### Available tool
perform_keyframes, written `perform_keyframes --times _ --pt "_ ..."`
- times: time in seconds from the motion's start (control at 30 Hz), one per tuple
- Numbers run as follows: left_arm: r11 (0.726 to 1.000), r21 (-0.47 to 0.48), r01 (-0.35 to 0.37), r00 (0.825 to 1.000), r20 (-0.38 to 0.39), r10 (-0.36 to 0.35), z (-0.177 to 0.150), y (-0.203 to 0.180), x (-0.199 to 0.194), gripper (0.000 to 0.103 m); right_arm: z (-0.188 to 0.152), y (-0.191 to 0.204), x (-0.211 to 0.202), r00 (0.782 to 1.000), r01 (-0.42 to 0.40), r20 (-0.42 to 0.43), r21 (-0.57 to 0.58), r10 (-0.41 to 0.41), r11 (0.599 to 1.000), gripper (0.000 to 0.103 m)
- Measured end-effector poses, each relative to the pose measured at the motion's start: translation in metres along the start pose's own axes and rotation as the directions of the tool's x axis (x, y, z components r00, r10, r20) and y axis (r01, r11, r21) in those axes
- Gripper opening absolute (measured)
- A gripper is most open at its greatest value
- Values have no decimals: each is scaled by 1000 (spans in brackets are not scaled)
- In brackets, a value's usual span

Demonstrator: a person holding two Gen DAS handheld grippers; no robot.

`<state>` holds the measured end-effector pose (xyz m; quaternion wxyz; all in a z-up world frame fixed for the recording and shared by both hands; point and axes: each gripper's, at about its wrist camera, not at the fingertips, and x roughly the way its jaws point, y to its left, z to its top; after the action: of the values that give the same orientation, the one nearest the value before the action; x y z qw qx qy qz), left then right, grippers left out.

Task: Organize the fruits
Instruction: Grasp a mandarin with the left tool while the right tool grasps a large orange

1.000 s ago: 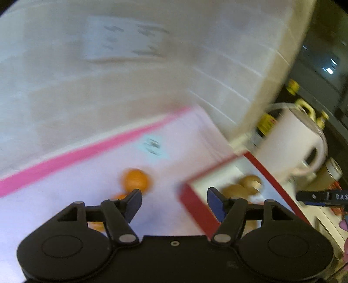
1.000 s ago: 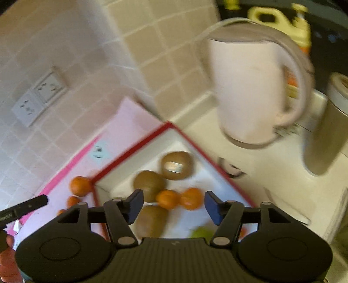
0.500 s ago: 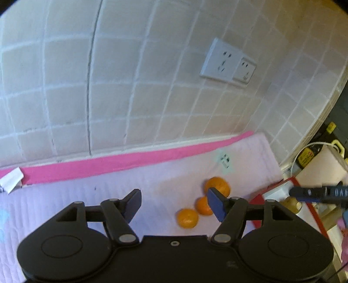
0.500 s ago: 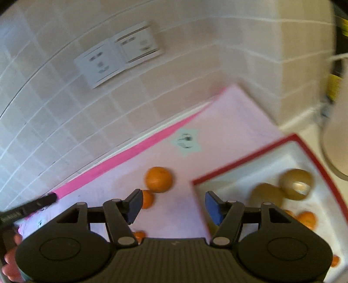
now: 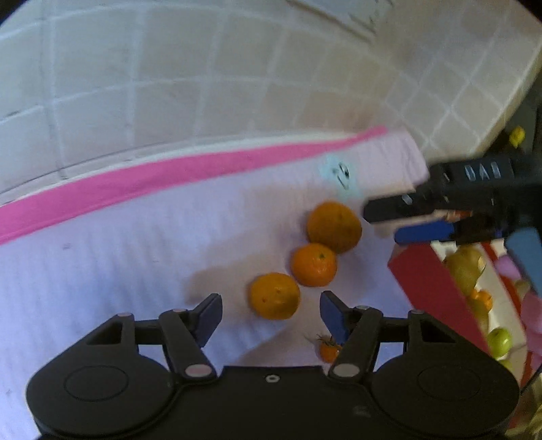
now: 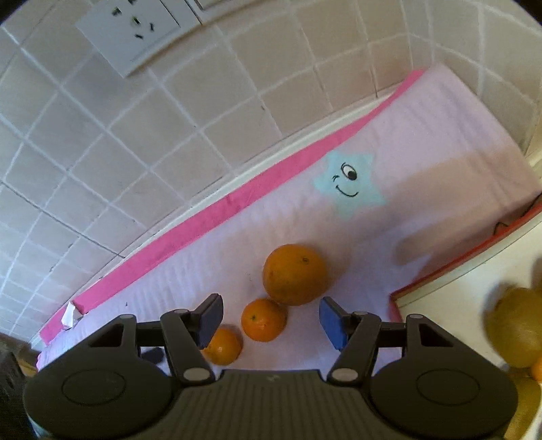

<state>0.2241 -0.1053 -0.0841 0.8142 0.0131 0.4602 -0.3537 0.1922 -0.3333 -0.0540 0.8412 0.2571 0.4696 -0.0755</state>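
Observation:
Three oranges lie in a row on the pink mat (image 5: 135,270): a large one (image 5: 333,226), a middle one (image 5: 314,265) and a near one (image 5: 275,296). My left gripper (image 5: 269,304) hovers low over the near orange, which sits between its closing jaws without the pads touching it. A tiny orange fruit (image 5: 327,351) peeks out behind its right finger. My right gripper (image 6: 271,304) is open above the same row: large orange (image 6: 294,274), middle orange (image 6: 264,320), small orange (image 6: 222,345). Its blue pad (image 5: 423,234) shows in the left wrist view.
A red-sided box (image 5: 437,287) with a white inside stands right of the mat, holding kiwis (image 6: 518,328), small oranges and green fruits (image 5: 499,340). A tiled wall (image 6: 169,135) with a socket (image 6: 135,30) runs behind the mat. A blue star patch (image 6: 349,184) marks the mat.
Both views swung away from the box and kettle to the mat. My left gripper dropped close to the oranges. My right gripper moved left from over the box to over the orange row.

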Motion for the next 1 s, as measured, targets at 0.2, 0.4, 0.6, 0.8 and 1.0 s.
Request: perform_keyframes --times 0.2,0.4,0.6,0.8,1.0 --pt "997 68 -35 999 -33 37 4 -16 30 68 1 1 18 999 17 -38 -11 -17 1000 65" --pt "991 116 -67 997 -34 71 0 -19 35 47 -9 6 34 997 9 -83 -20 -11 1000 65" --pt "993 82 -82 996 -19 84 -8 -4 18 47 -10 6 41 997 10 -83 -1 -10 1000 65" --pt "993 22 -112 994 -6 112 -16 23 -2 47 -9 3 38 998 26 -57 23 -25 999 65" --pt "994 -28 -107 994 -6 107 -18 42 -10 47 4 -4 38 998 58 -9 75 -58 995 63"
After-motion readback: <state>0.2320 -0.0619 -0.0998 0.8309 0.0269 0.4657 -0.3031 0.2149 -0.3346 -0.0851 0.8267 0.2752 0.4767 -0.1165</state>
